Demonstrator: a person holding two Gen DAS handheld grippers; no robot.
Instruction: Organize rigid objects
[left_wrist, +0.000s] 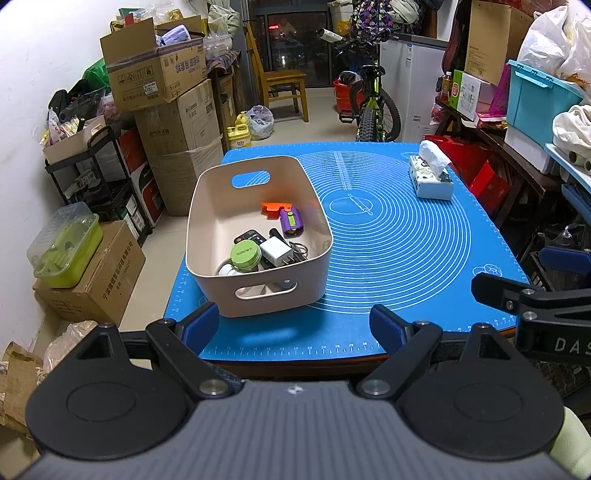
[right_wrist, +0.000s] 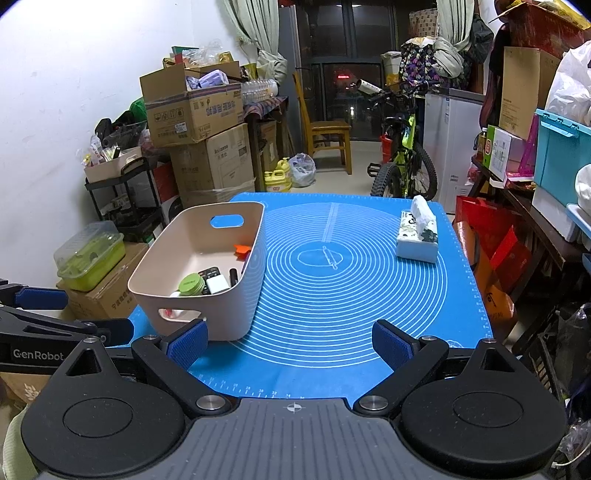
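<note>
Both hand-held grippers are wide open and holding nothing: the left one (left_wrist: 293, 328) hangs at the near edge of the surface (left_wrist: 406, 258), the right one (right_wrist: 291, 343) beside it. The bin (left_wrist: 207, 206) sits just ahead of the left one, already holding the small stuff: green lid (left_wrist: 245, 254), white charger (left_wrist: 276, 252), purple gadget (left_wrist: 291, 221), orange piece (left_wrist: 275, 209). Looks like sorting is basically done. The only loose item left is the tissue box (right_wrist: 417, 240), far right, well apart from both. If anything's next, it's a long reach there.
</note>
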